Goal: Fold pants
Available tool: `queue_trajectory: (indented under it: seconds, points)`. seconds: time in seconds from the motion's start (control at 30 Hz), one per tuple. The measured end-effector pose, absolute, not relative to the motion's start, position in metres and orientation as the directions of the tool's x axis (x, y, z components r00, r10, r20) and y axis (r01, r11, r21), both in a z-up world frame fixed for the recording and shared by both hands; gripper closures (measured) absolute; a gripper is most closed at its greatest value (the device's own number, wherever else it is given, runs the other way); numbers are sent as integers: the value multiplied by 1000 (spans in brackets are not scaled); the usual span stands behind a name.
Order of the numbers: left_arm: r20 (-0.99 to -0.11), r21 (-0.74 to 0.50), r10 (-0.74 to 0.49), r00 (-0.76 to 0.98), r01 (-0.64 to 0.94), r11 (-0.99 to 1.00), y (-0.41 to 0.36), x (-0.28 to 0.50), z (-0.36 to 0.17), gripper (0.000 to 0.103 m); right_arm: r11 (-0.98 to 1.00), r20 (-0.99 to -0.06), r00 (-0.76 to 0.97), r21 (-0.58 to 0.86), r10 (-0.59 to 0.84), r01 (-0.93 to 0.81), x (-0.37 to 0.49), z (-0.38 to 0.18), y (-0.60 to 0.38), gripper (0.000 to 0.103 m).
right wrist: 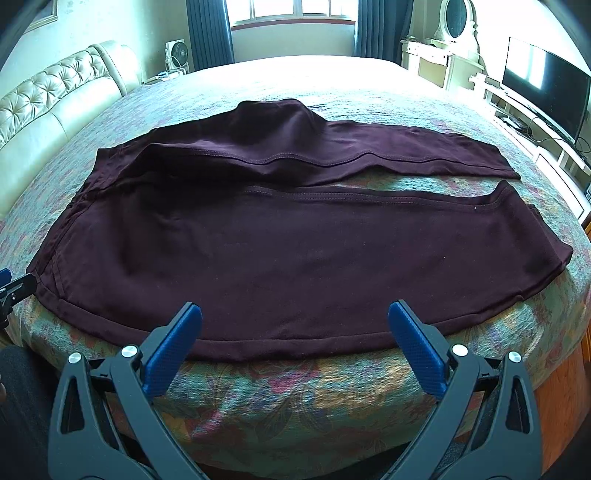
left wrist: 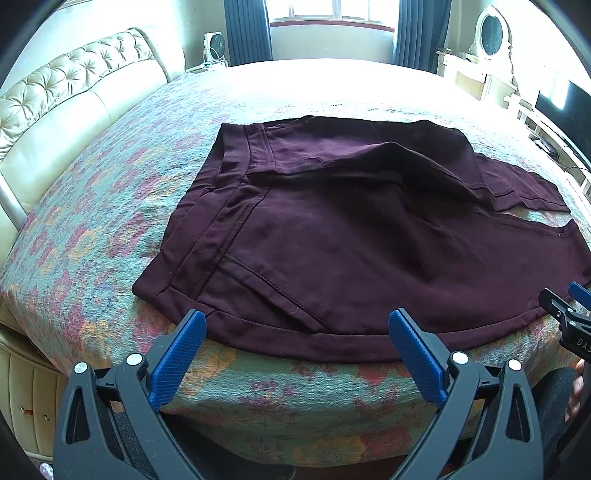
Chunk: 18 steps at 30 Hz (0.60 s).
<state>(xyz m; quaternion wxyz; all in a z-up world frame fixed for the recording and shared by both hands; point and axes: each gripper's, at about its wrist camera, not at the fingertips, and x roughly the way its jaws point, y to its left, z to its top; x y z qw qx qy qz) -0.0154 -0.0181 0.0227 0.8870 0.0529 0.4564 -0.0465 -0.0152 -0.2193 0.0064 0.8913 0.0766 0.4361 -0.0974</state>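
Note:
Dark maroon pants (left wrist: pixel 351 236) lie spread flat on the bed, waistband to the left and both legs running right. In the right wrist view the pants (right wrist: pixel 295 254) show two legs side by side, the far one slightly rumpled. My left gripper (left wrist: pixel 297 325) hovers open at the near hem by the waistband and pocket seam, with nothing between its blue pads. My right gripper (right wrist: pixel 295 317) stands open over the near edge of the closer leg, holding nothing. Each gripper's tip peeks into the other's view, the right gripper (left wrist: pixel 569 306) and the left gripper (right wrist: pixel 11 288).
A floral bedspread (left wrist: pixel 110 229) covers the bed. A tufted cream headboard (left wrist: pixel 66 96) is on the left. A dark television (right wrist: pixel 546 88) and white dresser with oval mirror (right wrist: pixel 454 33) stand at the right. A fan (right wrist: pixel 177 55) and curtained window are at the back.

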Motion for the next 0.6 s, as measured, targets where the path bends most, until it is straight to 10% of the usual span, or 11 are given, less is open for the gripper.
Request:
queue_trajectory:
  seconds: [0.6]
  points:
    - [-814, 40, -51, 579, 144, 989, -20, -17, 24, 4, 971, -801, 591, 55, -97, 233, -14, 1, -216, 2]
